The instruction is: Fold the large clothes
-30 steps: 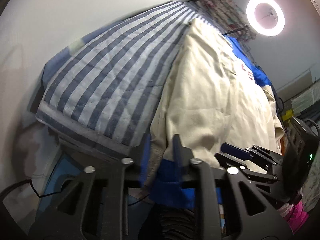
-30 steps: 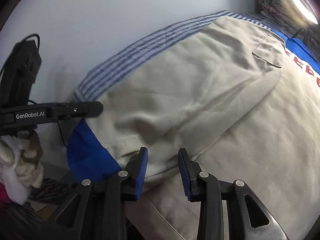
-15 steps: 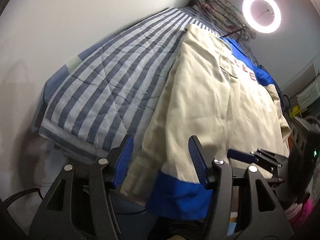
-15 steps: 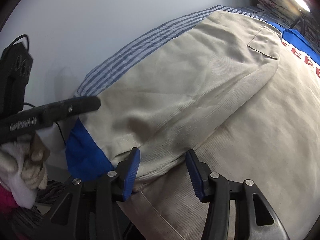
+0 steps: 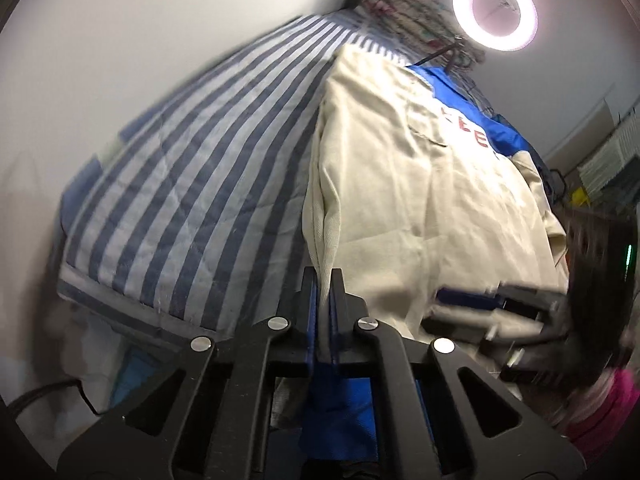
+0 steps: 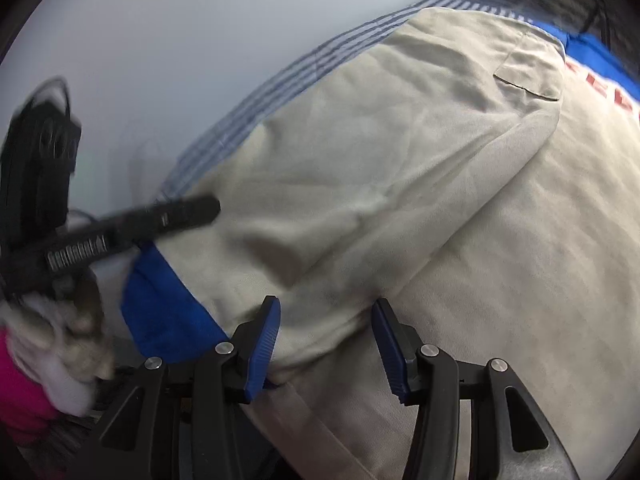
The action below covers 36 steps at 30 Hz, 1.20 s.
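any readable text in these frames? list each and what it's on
Red block letters on the cream and blue jacket, along the edge of its blue panel: partly hidden and cut off, not readable as a word.
White lettering on the arm of the left gripper, seen from the right wrist view: motion-blurred, unreadable.
Nothing else carries text, neither the striped quilt nor the ring light.

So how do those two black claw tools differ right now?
The left gripper has just closed its jaws, pinching a fold of the beige jacket; the right gripper has its jaws apart, straddling the jacket's lower edge without pressing it. The left works by the striped quilt, the right further in over the jacket. Both have blue pads.
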{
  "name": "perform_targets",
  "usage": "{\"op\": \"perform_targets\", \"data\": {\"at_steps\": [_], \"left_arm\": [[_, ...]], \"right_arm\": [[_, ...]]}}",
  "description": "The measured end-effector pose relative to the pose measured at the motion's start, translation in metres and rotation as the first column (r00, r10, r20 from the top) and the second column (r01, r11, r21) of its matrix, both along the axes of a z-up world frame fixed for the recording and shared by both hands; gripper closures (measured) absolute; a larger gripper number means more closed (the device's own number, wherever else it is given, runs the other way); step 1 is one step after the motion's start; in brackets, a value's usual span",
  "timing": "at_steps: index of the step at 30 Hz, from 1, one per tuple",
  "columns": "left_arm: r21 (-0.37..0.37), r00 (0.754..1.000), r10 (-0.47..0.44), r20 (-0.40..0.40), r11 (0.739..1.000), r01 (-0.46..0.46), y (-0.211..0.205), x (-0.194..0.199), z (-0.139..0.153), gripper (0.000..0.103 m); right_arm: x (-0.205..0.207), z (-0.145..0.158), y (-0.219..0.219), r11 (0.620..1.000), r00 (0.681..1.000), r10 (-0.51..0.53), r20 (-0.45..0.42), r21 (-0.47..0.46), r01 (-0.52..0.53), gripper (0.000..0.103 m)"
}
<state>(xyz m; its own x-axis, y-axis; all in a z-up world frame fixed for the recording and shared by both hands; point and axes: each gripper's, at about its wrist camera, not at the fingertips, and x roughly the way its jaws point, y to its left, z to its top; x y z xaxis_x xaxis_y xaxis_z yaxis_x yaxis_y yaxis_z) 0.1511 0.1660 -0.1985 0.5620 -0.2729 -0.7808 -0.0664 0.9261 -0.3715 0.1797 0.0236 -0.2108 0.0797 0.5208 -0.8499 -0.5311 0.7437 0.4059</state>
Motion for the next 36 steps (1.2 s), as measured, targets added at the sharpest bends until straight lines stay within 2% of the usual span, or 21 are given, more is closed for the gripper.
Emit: {"op": "perform_targets", "data": {"at_steps": [4,9,13,17,21,23,25,27,28,30,33,36], "left_arm": [[0.02,1.0,-0.014,0.026,1.0,0.013,-0.012,0.0,0.01,0.101],[0.013,0.997,-0.039,0.059,0.999,0.038,-0.022,-0.001,0.021,0.101],[-0.006,0.996,-0.052,0.077,0.999,0.053,-0.028,-0.002,0.027,0.101],[0.005,0.993,-0.081,0.089,0.997,0.081,-0.036,-0.001,0.031,0.101],[0.046,0.989,-0.113,0.1,0.993,0.109,-0.045,-0.002,0.032,0.102],[0.057,0.987,-0.122,0.101,0.992,0.117,-0.047,-0.002,0.032,0.102],[0.071,0.987,-0.124,0.101,0.991,0.117,-0.049,-0.002,0.032,0.102],[0.07,0.988,-0.12,0.1,0.991,0.113,-0.049,-0.002,0.032,0.102],[0.065,0.988,-0.119,0.1,0.991,0.113,-0.05,-0.001,0.033,0.102],[0.072,0.986,-0.129,0.105,0.99,0.122,-0.056,-0.001,0.034,0.102],[0.104,0.977,-0.172,0.126,0.982,0.16,-0.074,-0.002,0.041,0.102],[0.138,0.963,-0.228,0.145,0.968,0.208,-0.097,-0.01,0.051,0.102]], "right_arm": [[0.035,0.03,-0.014,0.995,0.997,-0.078,0.03,0.059,0.076,0.047],[0.085,0.05,-0.011,0.988,0.987,-0.144,0.07,0.057,0.141,0.042],[0.132,0.048,0.007,0.982,0.982,-0.185,0.044,0.039,0.183,0.041],[0.163,0.037,0.046,0.983,0.983,-0.183,0.021,0.003,0.183,0.037],[0.173,0.022,0.083,0.986,0.988,-0.153,0.026,-0.056,0.155,0.037],[0.175,0.012,0.099,0.981,0.989,-0.146,0.033,-0.124,0.149,0.038],[0.177,0.001,0.111,0.967,0.989,-0.139,0.046,-0.207,0.145,0.049],[0.176,-0.005,0.114,0.954,0.99,-0.126,0.068,-0.266,0.14,0.078],[0.176,-0.006,0.112,0.95,0.989,-0.122,0.081,-0.28,0.14,0.084],[0.179,-0.004,0.097,0.958,0.987,-0.147,0.066,-0.237,0.158,0.1],[0.184,0.005,0.06,0.97,0.976,-0.215,0.017,-0.11,0.215,0.102],[0.181,0.02,0.027,0.966,0.966,-0.257,0.014,-0.01,0.257,0.102]]}}
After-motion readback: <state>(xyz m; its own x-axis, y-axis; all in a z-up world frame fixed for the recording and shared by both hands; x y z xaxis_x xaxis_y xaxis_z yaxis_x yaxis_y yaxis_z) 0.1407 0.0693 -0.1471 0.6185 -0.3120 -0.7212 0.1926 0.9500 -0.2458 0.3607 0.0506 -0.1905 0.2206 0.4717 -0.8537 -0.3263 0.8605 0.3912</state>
